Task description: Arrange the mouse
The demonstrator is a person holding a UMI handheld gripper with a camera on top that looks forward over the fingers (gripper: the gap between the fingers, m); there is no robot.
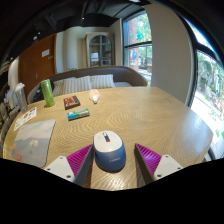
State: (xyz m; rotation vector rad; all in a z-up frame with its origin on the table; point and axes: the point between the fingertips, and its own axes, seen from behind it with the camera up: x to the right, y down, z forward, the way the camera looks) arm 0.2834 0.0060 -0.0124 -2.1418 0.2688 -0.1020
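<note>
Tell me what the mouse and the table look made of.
Mouse: likely plastic; a smooth, matte grey-white shell with a blue skirt, standing between the open fingers. Table: apparently wood or wood veneer; a warm tan top with faint grain and a soft sheen.

A round wooden table [150,115] fills the lower half of the frame, its pale top lit evenly. Behind it, across the middle left, stands a grey sofa [85,80] with light cushions. At upper left a brown wooden door [37,62] sits in a pale wall. At upper centre a glass-fronted cabinet [99,48] stands against the back wall. Large windows [140,42] run from upper centre down the right side, bright with daylight and green foliage outside. The ceiling at the top looks dark.
</note>
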